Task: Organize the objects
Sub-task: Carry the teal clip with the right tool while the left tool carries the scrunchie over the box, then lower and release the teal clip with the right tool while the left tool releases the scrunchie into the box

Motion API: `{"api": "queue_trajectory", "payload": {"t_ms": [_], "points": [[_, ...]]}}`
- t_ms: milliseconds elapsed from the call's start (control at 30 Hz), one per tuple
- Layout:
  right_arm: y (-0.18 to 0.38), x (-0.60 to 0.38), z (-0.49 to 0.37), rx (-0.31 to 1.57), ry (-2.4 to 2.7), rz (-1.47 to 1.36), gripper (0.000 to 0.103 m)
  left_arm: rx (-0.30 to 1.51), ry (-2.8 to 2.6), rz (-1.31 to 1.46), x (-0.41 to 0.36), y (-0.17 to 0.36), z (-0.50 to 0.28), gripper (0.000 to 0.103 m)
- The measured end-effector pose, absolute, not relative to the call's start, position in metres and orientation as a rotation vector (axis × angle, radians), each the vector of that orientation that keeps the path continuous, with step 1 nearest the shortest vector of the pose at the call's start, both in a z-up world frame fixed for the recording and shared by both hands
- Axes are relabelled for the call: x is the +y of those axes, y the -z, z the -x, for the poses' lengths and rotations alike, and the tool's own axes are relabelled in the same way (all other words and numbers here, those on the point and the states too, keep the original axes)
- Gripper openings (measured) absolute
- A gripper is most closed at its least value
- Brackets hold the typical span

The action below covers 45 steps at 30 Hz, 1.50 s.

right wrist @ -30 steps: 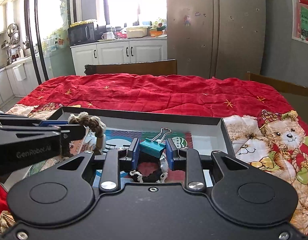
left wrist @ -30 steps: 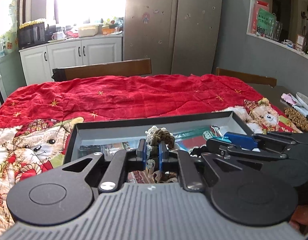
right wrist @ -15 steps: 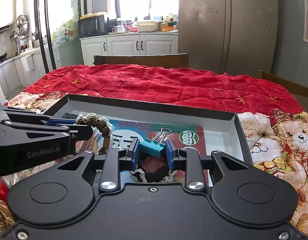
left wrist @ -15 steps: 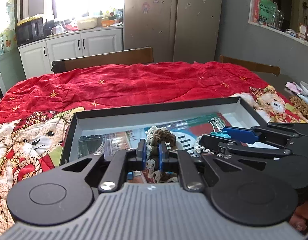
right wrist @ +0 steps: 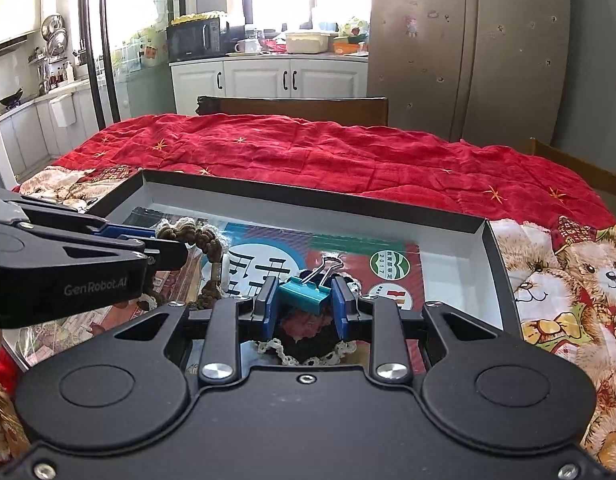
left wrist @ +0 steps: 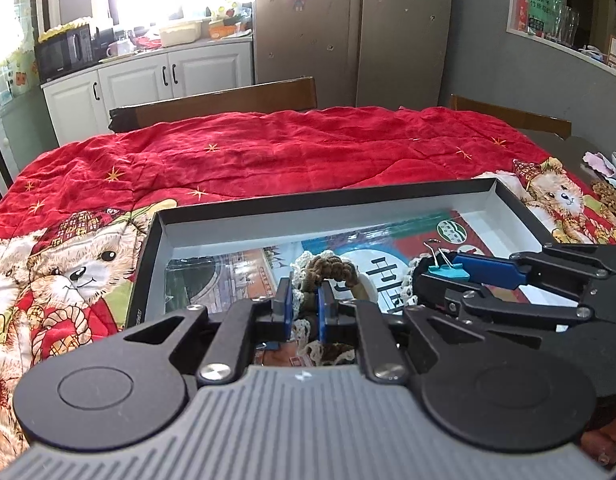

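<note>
1. Left wrist view: a red quilt [left wrist: 268, 160] covers the table; a black tray [left wrist: 347, 196] sits at 6 o'clock. My left gripper [left wrist: 304, 308] pinches the brown braided cord [left wrist: 331, 268] above the tray.
2. Right wrist view: my right gripper [right wrist: 304, 300] clamps the teal binder clip [right wrist: 304, 295] over the tray's middle, the cord at 9 o'clock.

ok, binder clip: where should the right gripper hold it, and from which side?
On the teal body, as it is held now: the right gripper has one pad on each end of the binder clip, coming from the near side, over the tray's near edge. The body's ends are flat and solid; the wire handles stick up and away from the gripper, thin and likely to pivot, so leave them free.
</note>
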State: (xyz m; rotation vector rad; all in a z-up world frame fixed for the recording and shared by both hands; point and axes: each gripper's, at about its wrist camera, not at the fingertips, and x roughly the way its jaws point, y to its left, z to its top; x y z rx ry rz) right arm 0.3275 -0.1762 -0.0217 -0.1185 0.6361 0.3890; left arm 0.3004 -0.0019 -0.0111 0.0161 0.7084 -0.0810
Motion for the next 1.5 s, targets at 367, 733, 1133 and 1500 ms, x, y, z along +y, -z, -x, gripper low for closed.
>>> {"api": "queue_trajectory", "payload": {"t_ms": [367,733,1133,1500], "points": [[0.0226,-0.1747,-0.3280,0.648,-0.399,0.129,0.027,0.743,0.078,-0.012,-0.0005,0.0149,-0.3043,0.016],[0.0234,-0.1739,-0.3284,0.653,-0.403,0.132,0.027,0.762,0.080,-0.012,-0.0007,0.0173,-0.3074,0.017],[0.0237,-0.1733,-0.3290,0.651,-0.401,0.133,0.027,0.765,0.075,-0.010,0.0007,0.0182,-0.3081,0.031],[0.0198,-0.1747,-0.3285,0.640,-0.397,0.124,0.038,0.754,0.070,-0.010,0.0004,0.0159,-0.3057,0.040]]}}
